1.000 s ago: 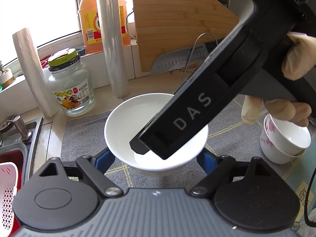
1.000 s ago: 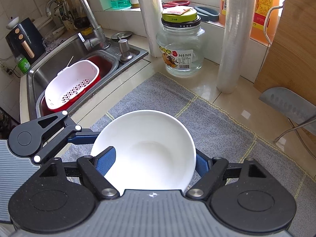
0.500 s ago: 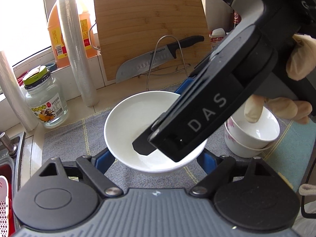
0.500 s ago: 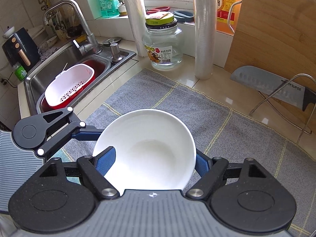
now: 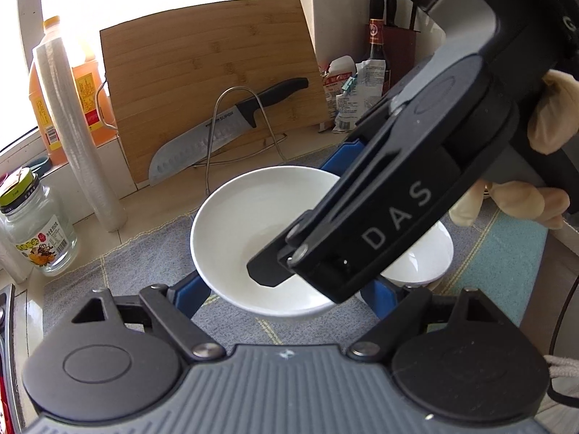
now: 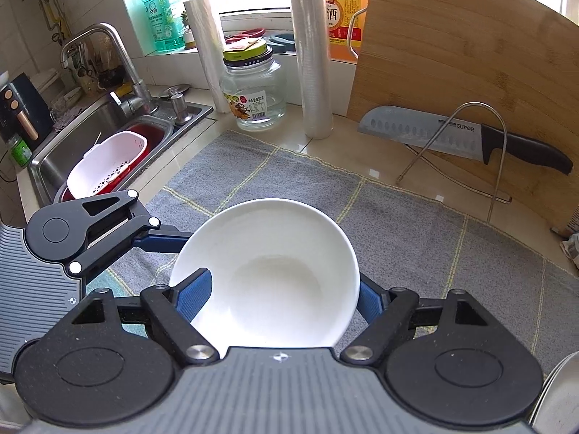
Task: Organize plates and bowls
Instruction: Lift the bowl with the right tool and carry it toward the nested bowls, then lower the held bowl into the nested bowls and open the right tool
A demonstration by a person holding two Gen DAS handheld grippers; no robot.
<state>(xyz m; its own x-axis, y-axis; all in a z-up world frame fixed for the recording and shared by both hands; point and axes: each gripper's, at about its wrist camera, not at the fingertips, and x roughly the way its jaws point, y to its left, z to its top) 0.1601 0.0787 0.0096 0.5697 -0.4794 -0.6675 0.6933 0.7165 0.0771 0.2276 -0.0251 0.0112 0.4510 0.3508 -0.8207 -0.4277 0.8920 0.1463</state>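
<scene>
A white bowl (image 6: pixel 266 275) is sitting between the blue fingers (image 6: pixel 193 294) of the right gripper (image 6: pixel 275 298), which is pinching it by the rim, one finger inside and one outside. The left gripper (image 5: pixel 286 294) is hanging spread wide just behind and below that bowl, its fingers on either side without touching it. Beyond the right gripper's body, to the left gripper's right, a second white bowl (image 5: pixel 427 256) is resting on the grey mat (image 6: pixel 398 224).

Home kitchen counter.
Stainless steel sink (image 6: pixel 97 126) with chrome faucet (image 6: pixel 108 58), leaning bamboo cutting board (image 6: pixel 463 83), black-handled kitchen knife (image 6: pixel 466 141).
</scene>
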